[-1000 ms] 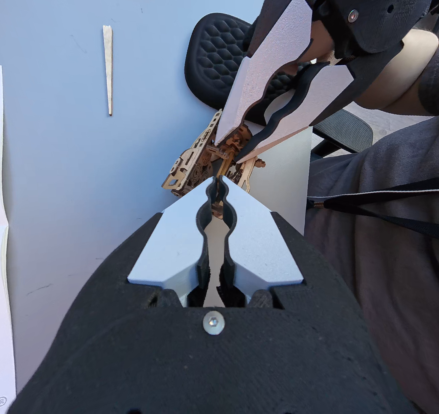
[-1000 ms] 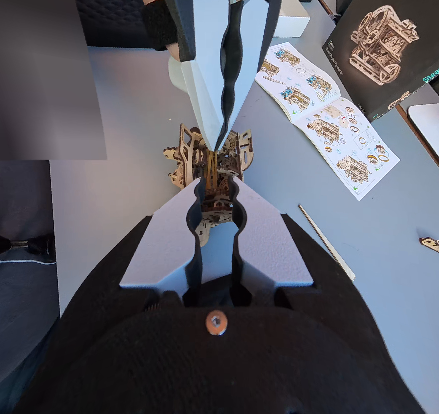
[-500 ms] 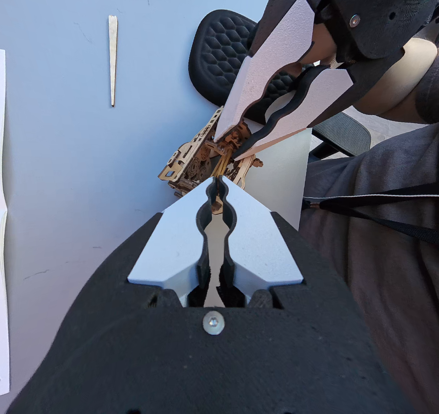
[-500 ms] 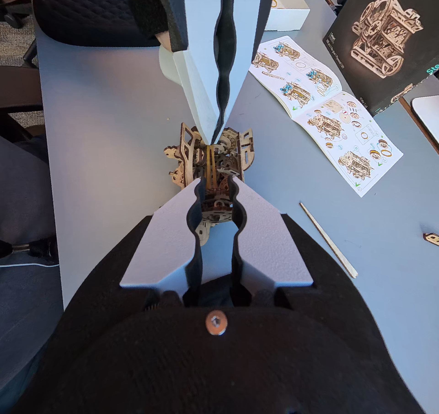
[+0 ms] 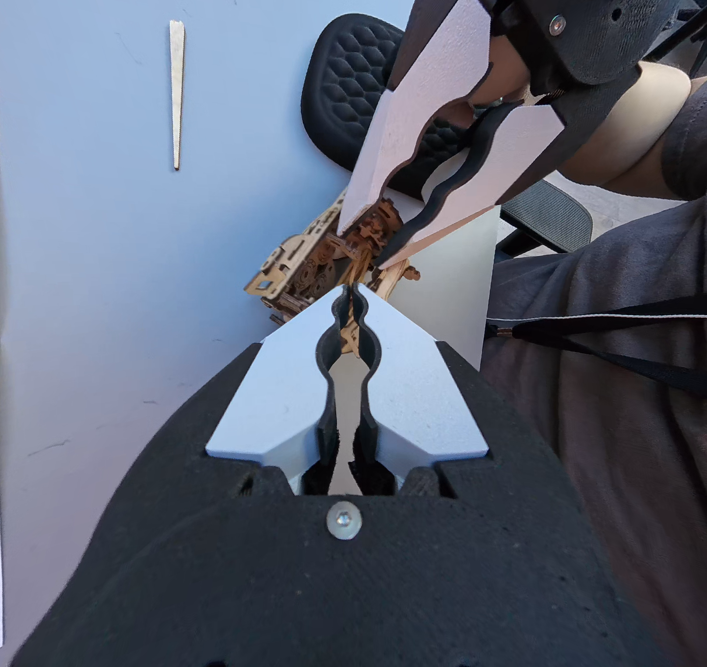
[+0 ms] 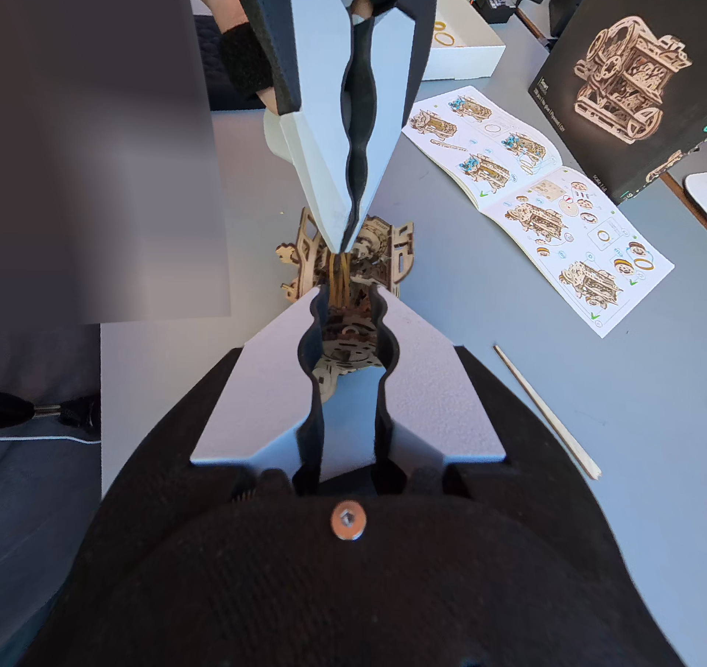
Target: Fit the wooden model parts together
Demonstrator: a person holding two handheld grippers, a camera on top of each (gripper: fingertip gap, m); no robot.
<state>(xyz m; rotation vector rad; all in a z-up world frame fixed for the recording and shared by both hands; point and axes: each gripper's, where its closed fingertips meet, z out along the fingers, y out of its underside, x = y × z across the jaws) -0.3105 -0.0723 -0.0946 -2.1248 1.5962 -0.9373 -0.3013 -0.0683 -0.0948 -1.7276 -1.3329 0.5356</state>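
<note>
The wooden model (image 5: 298, 266) stands near the edge of the grey table (image 5: 95, 266). My left gripper (image 5: 351, 289) is shut on yellow rubber band strands (image 5: 359, 266) that run taut from its tips into the model. In the right wrist view it comes down from above (image 6: 344, 247), with the strands (image 6: 338, 271) stretched below its tips. My right gripper (image 6: 348, 292) is closed around the middle of the model (image 6: 398, 247), one finger on each side. The left wrist view shows the right gripper (image 5: 363, 245) with both tips against the model.
A thin wooden stick (image 6: 547, 411) lies on the table to the right; it also shows in the left wrist view (image 5: 176, 93). An open instruction booklet (image 6: 535, 208), a dark kit box (image 6: 631, 74) and a white box (image 6: 459, 55) lie farther back. A black chair (image 5: 344, 93) and a person's lap (image 5: 593, 419) border the table edge. Only a small space, under 4 cm, lies between the two pairs of fingers. The thin wooden stick (image 6: 547, 411) sits 15 cm or so from the ends of my right fingers. It is also in sight in the left wrist view (image 5: 179, 86).
Both grips hold. The model has shifted and turned slightly, and the rubber band strands between the left tips and the model look a little longer.
</note>
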